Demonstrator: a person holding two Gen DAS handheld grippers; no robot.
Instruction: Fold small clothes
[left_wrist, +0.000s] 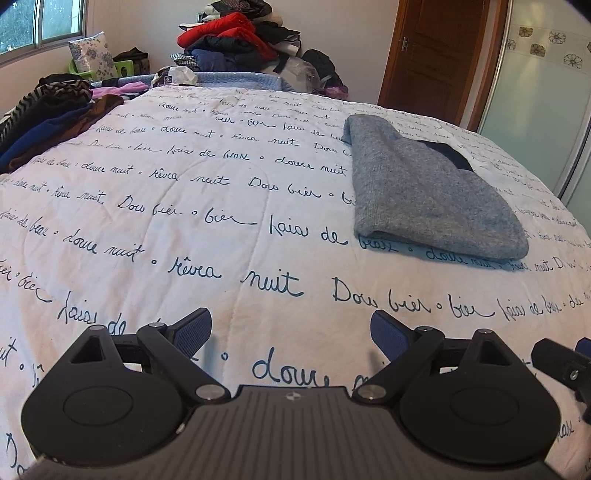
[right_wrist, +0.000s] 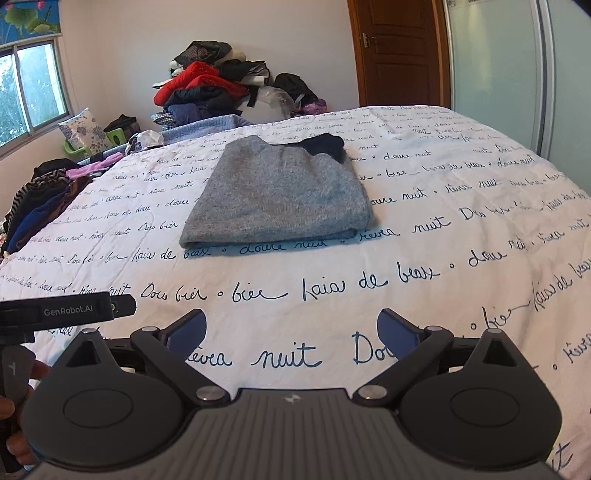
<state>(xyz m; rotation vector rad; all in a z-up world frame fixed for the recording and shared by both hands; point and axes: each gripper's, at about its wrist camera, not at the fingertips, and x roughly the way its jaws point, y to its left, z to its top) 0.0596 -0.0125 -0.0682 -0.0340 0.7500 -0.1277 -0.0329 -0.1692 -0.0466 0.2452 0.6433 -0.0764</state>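
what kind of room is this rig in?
Most likely a home bedroom: a bed with a script-printed quilt, a heap of clothes against the wall, and a wooden door.

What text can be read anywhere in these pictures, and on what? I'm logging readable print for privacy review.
"GenRobot.AI": on the left gripper's black bar.
"douce nuit", "rêvea nuit", "de beax", "bier": cursive repeated across the white quilt; farther rows too small to read.
Gray folded garment: no text.
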